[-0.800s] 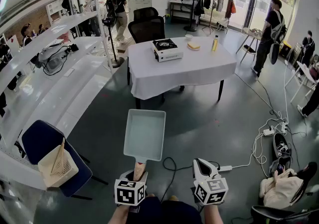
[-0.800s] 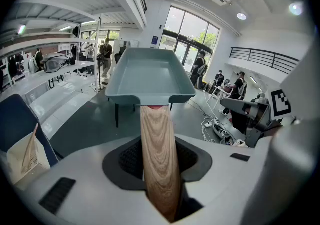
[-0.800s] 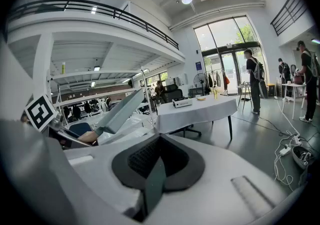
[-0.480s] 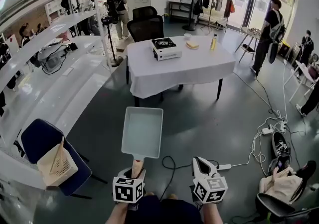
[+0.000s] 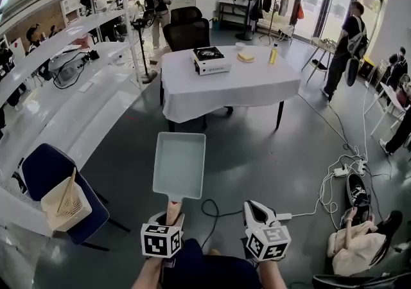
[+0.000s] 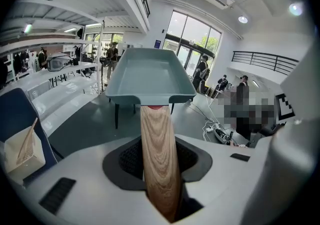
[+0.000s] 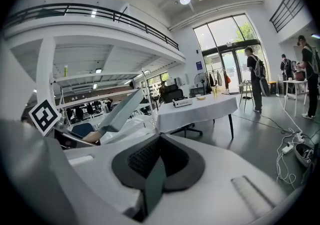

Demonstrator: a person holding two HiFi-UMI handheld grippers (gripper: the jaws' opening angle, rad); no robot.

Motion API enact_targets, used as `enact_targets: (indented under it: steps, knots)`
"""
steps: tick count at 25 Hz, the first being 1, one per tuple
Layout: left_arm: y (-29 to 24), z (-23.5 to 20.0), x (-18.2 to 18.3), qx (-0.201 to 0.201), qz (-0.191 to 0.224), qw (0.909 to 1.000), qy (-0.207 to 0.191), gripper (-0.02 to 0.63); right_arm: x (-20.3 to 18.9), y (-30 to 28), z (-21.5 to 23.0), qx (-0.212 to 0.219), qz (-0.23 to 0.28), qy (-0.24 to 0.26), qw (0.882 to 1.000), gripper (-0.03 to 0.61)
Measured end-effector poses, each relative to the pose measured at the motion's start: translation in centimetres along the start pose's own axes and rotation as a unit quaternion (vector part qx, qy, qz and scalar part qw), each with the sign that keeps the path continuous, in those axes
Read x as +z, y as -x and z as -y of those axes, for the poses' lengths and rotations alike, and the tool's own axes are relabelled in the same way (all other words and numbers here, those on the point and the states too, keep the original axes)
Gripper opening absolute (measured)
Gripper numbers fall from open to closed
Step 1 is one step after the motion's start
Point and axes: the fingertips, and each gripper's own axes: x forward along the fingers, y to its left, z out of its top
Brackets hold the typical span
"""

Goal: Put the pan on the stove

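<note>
— Wooden handle (image 6: 159, 154) sits between the jaws of the left hand-held gripper (image 5: 171, 220), yes?

— Yes. In the left gripper view both pads press on its sides, so this hand-held gripper is clamped on the handle, close to its end.

— And the pan (image 5: 179, 166) itself, where is it?

— It sticks out ahead of the left hand-held gripper, away from the person, in the air above the grey floor (image 5: 257, 153). It is a pale blue-grey rectangular pan (the open side looks up).

— What about the right hand-held gripper (image 5: 252, 209)?

— Its jaws are together, pad against pad. It is near the left one, to the right of the handle, and apart from the pan. In the right gripper view the pan shows at the left, seen from its side.

— And the stove (image 5: 210, 61)?

— It stands on the worktop (image 5: 244, 92) with the white cloth, toward the far left part of it, well apart from the pan. A stretch of floor lies between them. A yellow bottle (image 5: 273, 55) stands on the same worktop, to the right of the stove.
</note>
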Motion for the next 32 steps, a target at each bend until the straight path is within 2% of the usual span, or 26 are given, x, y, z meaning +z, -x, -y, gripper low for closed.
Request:
enact_targets:
  steps: [7, 15, 22, 32]
  knots:
    - [-0.8, 2.3, -2.9, -0.005, -0.014, 0.9998, 0.015, 0.126, -2.5, 1.0, 1.5, 0.007, -0.020, -0.009, 1.000, 0.002]
    - [-3.2, 2.8, -1.2, -0.003, -0.014, 0.9999, 0.008, 0.126, -2.3, -1.0, 3.8, 0.008, -0.021, -0.014, 1.000, 0.003]
    - [-6.2, 1.5, 2.8, -0.003, -0.018, 0.9998, 0.005, 0.126, -0.3, -5.2, 5.2, 0.004, -0.029, -0.019, 0.999, 0.002]
    - [-11.3, -1.2, 11.6, -0.004, -0.010, 0.9999, 0.004, 0.126, 5.5, -12.9, 8.4, -0.013, -0.018, -0.012, 1.000, 0.002]
